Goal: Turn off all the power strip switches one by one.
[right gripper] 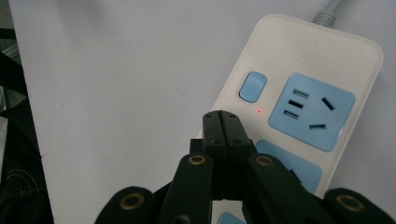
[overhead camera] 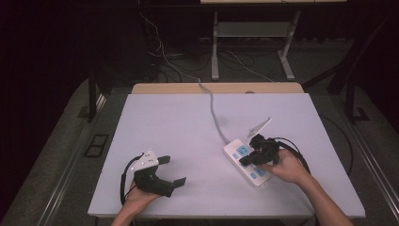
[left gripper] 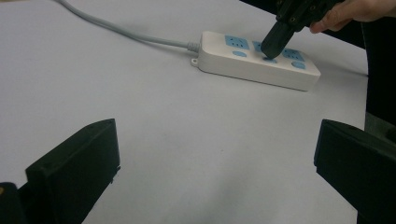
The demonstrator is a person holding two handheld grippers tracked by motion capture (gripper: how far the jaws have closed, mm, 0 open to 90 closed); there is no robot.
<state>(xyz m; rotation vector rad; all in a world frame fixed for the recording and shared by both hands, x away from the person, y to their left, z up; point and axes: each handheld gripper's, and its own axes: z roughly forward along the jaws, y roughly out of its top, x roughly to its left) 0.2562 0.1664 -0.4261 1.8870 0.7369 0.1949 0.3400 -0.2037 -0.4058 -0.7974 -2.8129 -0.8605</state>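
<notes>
A white power strip (overhead camera: 245, 161) with blue sockets and blue switch buttons lies on the table's right half, and its grey cable (overhead camera: 214, 110) runs off the far edge. My right gripper (overhead camera: 246, 160) is shut, with nothing between its jaws, and its tip presses down on the strip by the middle switch. In the right gripper view the closed tip (right gripper: 223, 122) rests just below a small red light (right gripper: 258, 111) and a blue button (right gripper: 252, 86). The left gripper view shows the strip (left gripper: 259, 59) with that tip on it. My left gripper (overhead camera: 172, 170) rests open at the near left.
A white sheet (overhead camera: 188, 127) covers the table, and a wooden edge (overhead camera: 216, 88) shows at the back. Loose cables (overhead camera: 164, 56) and a desk frame (overhead camera: 254, 42) stand on the floor beyond. Dark cloth (right gripper: 18, 154) lies past the table edge.
</notes>
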